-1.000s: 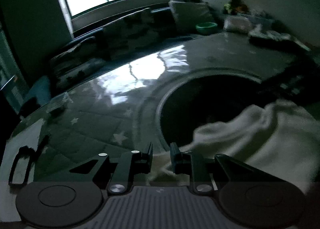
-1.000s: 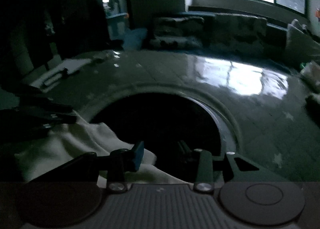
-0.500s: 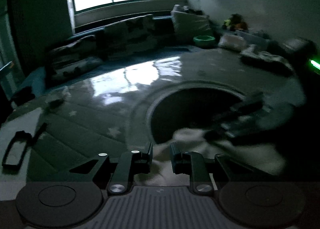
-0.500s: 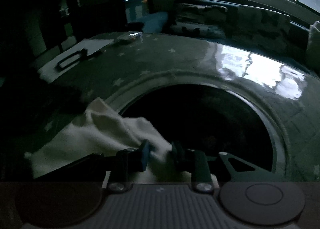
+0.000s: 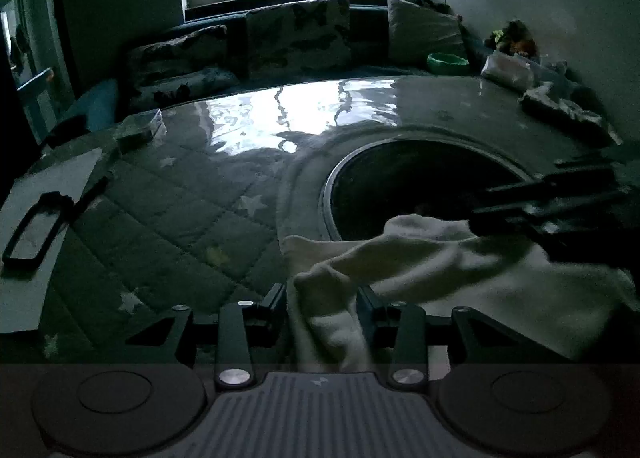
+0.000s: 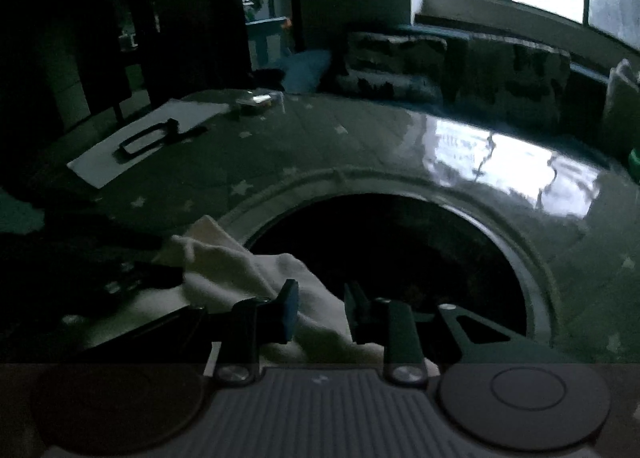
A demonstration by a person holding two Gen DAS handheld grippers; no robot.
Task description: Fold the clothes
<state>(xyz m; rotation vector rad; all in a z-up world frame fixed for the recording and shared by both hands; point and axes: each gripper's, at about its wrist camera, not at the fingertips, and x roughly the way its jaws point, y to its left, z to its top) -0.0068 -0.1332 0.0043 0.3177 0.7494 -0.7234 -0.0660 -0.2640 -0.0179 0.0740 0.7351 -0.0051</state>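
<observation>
A white cloth (image 5: 440, 258) lies bunched on the near edge of a round table with a quilted star cover (image 5: 180, 225). A fold of it sits between the fingers of my left gripper (image 5: 322, 298), whose jaws are opening and stand wider than the fold. In the right wrist view the same cloth (image 6: 240, 262) runs through my right gripper (image 6: 320, 298), which is shut on it. From the left wrist view the right gripper (image 5: 476, 217) shows at the right, pinching the cloth's far edge. The left gripper (image 6: 172, 274) is a dark shape beside the cloth.
A dark round opening (image 5: 412, 185) fills the table's middle, just beyond the cloth. A white sheet with a black frame (image 5: 32, 225) lies at the left edge. Cushions (image 5: 296, 33), a green bowl (image 5: 447, 62) and heaped clothes (image 5: 560, 109) line the far side.
My left jaws have spread wider around the fold. My right jaws closed on the cloth and carried its edge toward the left gripper. The cloth is more bunched than before.
</observation>
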